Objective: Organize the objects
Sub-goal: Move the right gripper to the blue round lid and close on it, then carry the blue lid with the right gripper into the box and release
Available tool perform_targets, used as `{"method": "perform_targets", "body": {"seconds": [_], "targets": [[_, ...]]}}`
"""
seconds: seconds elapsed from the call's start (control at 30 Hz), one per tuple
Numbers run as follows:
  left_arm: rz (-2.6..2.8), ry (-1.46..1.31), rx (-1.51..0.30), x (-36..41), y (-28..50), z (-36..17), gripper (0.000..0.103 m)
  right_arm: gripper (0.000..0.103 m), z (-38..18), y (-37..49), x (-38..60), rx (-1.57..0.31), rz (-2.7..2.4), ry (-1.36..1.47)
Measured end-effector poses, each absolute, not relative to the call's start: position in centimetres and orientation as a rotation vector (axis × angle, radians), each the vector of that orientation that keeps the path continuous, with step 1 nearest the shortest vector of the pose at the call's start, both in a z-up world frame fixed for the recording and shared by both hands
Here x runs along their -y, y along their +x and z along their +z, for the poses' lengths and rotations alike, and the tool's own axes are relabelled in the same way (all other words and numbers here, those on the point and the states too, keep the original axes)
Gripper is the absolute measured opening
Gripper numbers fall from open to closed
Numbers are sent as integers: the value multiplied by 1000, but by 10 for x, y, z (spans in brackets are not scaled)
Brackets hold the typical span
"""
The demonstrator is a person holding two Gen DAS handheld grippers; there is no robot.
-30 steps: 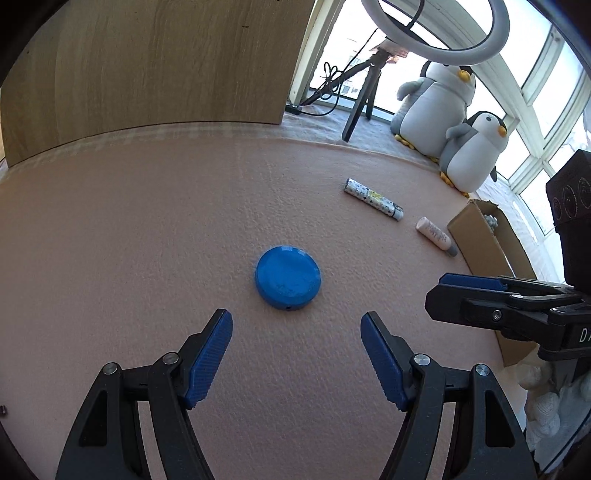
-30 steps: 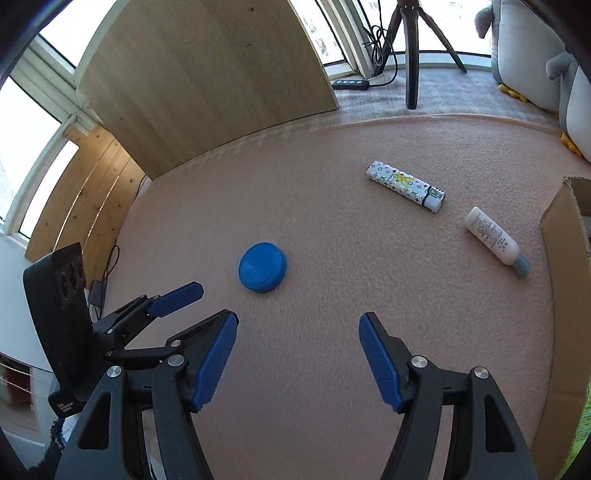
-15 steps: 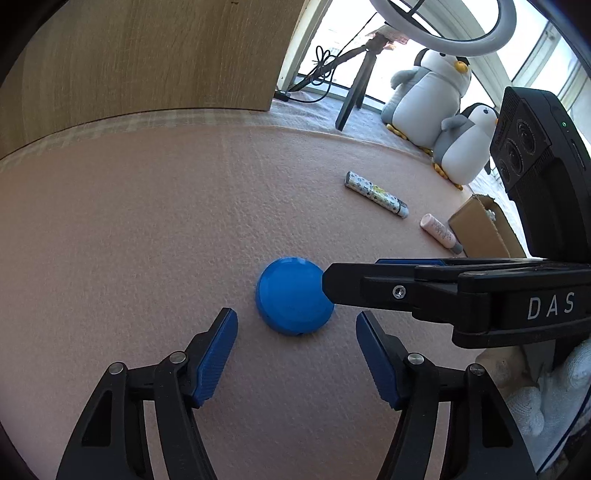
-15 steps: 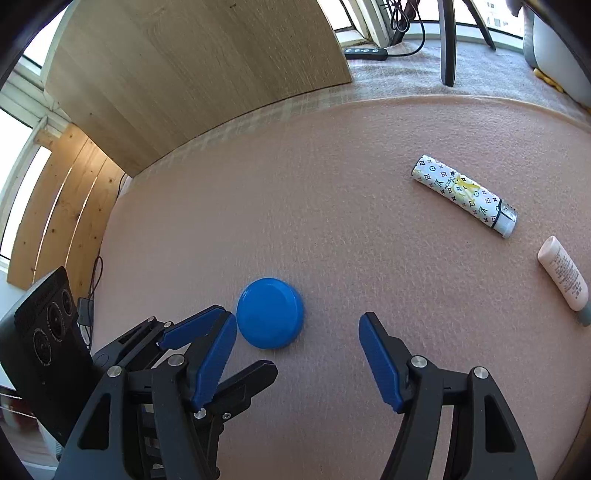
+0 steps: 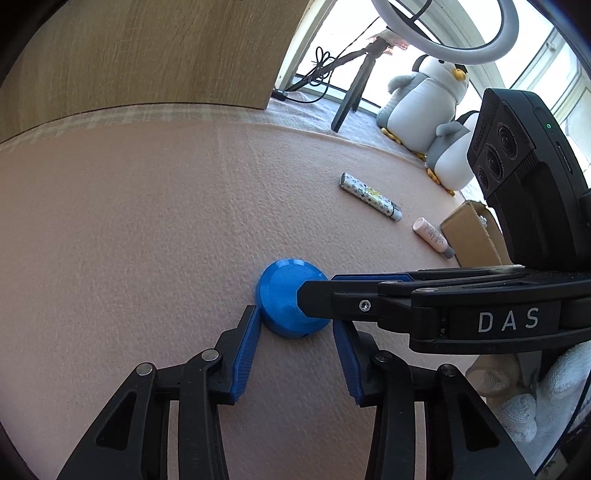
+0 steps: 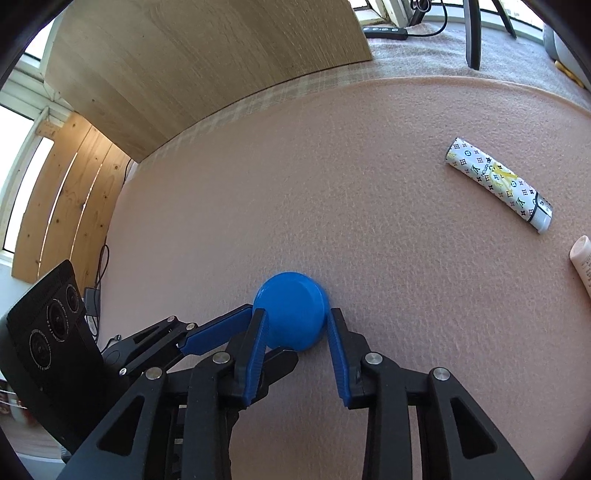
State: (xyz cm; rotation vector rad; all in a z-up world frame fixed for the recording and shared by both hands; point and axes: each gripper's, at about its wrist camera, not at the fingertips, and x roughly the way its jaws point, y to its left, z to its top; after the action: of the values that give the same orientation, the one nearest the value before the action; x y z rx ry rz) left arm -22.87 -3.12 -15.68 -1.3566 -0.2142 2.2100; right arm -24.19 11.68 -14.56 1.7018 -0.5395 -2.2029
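Two grippers crowding one blue round container (image 5: 286,301) on a pinkish felt mat (image 5: 147,221), low centre of both frames.

Room-wise: wood panel (image 5: 147,51) upper left, plush penguins (image 5: 428,107) and a ring light (image 5: 443,29) upper right by the windows, patterned tube (image 6: 498,184), small pink bottle (image 5: 430,236) and cardboard box (image 5: 469,232) on the right. Compared to a second ago both tools have dropped in close: left gripper (image 5: 295,332) now has its blue pads (image 5: 247,350) nearly pinching the container's sides, and right gripper (image 6: 295,334) also straddles it, fingers right against it. Can't tell if either is truly clamped yet.
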Motion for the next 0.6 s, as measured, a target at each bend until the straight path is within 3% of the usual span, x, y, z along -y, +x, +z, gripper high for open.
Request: {"method": "perform_targets", "body": {"seconds": [0.33,0.6], "targets": [[2237,-1275,195,10,-194,-122,44,29,-118,-210,-142,569,-2253,1610],[2207,-1166,150,-51,-160,-82,44,29,-78,-167,-200,621,-2361,1507]]}}
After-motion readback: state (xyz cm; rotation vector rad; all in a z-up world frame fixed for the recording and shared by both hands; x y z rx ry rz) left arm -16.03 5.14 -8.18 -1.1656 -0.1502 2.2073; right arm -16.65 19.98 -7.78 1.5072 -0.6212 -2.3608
